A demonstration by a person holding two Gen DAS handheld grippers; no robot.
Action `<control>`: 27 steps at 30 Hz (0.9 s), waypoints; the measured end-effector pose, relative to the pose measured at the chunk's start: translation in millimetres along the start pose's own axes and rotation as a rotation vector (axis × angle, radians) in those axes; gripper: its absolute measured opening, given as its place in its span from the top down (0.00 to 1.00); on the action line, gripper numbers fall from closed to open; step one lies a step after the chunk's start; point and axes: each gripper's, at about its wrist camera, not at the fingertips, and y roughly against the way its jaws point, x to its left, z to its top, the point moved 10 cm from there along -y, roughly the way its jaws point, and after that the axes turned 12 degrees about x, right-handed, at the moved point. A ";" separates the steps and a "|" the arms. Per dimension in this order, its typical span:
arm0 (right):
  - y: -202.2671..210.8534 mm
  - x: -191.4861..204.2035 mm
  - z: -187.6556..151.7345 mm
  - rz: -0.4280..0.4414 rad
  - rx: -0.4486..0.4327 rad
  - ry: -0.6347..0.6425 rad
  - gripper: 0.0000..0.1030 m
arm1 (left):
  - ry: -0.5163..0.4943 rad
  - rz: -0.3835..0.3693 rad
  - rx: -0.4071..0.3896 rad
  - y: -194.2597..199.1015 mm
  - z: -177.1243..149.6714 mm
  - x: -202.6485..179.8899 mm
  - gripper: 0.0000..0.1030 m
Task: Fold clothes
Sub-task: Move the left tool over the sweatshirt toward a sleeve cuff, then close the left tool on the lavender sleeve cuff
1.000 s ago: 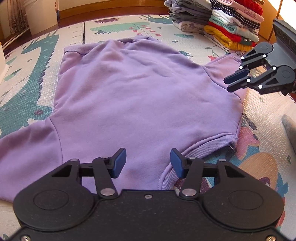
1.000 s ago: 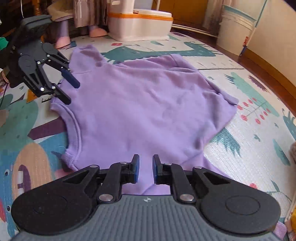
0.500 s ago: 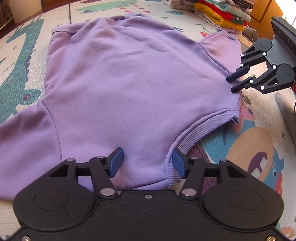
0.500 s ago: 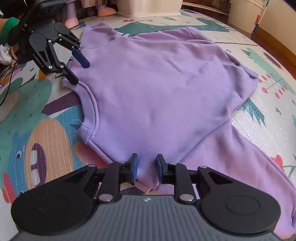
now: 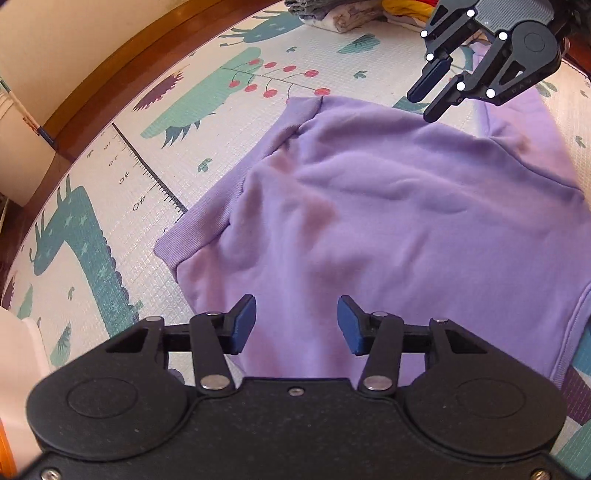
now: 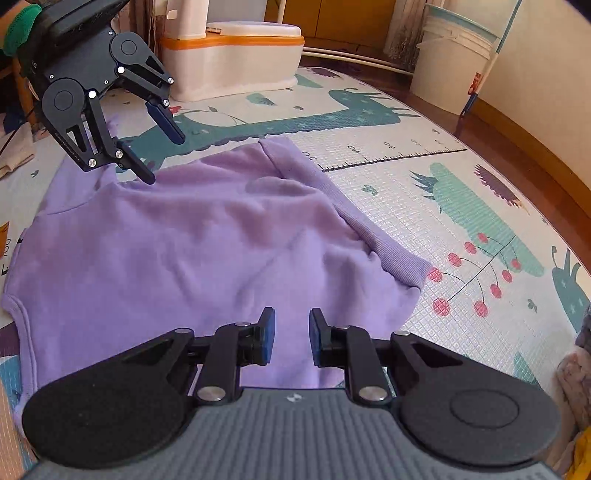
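A purple sweatshirt (image 5: 388, 229) lies spread flat on the dinosaur play mat (image 5: 110, 206); its ribbed band (image 5: 199, 229) runs along the left edge. My left gripper (image 5: 296, 321) hovers open low over the near part of the cloth, nothing between its fingers. The right gripper (image 5: 421, 107) hangs above the far right corner. In the right wrist view the sweatshirt (image 6: 177, 258) fills the middle, ribbed band (image 6: 384, 251) on the right. My right gripper (image 6: 291, 332) is slightly open over the near edge, holding nothing. The left gripper (image 6: 164, 158) stands open above the far left shoulder.
A stack of folded clothes (image 5: 351, 14) sits beyond the sweatshirt. A white and orange plastic seat (image 6: 236, 55) and a white bucket (image 6: 454, 66) stand at the mat's far edge. More clothes (image 6: 576, 373) lie at the right. Wooden floor borders the mat.
Both grippers have swung from the sweatshirt's near ribbed edge to a new stance over the cloth, now facing its other ribbed band. The right jaws stand a little wider. Nothing was grasped.
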 end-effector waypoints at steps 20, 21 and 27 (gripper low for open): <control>-53.6 301.2 98.4 0.302 -0.121 0.477 0.76 | 0.806 -0.392 -0.061 -83.4 17.5 151.7 0.66; -56.1 309.0 95.8 0.320 -0.106 0.461 0.76 | 0.792 -0.384 -0.060 -86.1 19.1 150.0 0.71; -65.3 320.3 84.9 0.317 -0.073 0.404 0.72 | 0.806 -0.344 -0.089 -90.2 29.7 170.4 0.98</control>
